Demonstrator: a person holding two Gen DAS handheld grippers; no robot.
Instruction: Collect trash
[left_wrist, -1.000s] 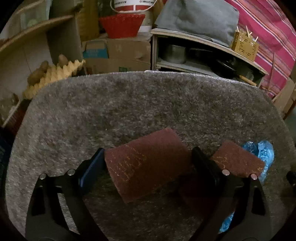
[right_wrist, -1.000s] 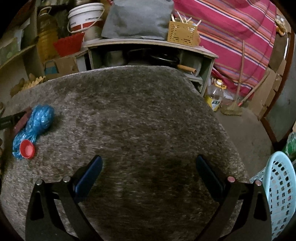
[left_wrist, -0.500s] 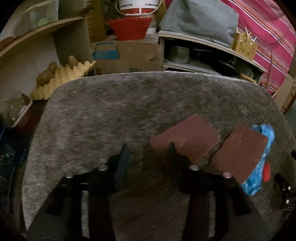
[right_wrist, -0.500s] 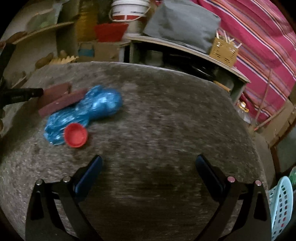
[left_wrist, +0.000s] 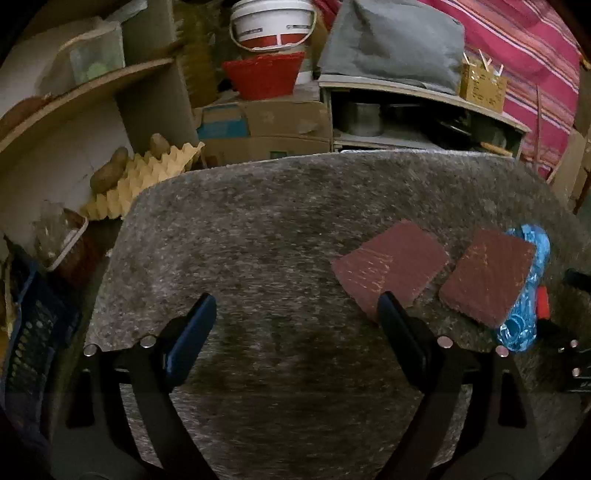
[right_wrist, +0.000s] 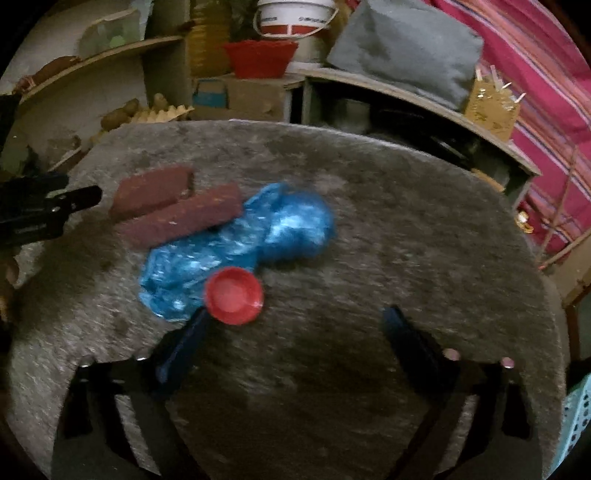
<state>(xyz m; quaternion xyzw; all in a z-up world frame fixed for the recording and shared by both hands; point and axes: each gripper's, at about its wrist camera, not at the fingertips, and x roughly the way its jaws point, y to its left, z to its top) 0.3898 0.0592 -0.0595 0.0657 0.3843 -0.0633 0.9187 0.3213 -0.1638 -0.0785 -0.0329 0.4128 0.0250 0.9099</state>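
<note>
Left claw (left_wrist: 295, 314) reopening, pad released, right claw (right_wrist: 295, 325) closing, swung toward blue bag (right_wrist: 240, 243)

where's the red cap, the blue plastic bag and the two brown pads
red cap (right_wrist: 233, 295): right wrist view, its centre
blue plastic bag (right_wrist: 291, 218): right wrist view, bulging end
brown pads (left_wrist: 391, 262): left wrist view, top of the nearer pad

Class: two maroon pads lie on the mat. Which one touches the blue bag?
The pad farther from the left gripper; its edge overlaps the bag. The other pad lies apart.
</note>
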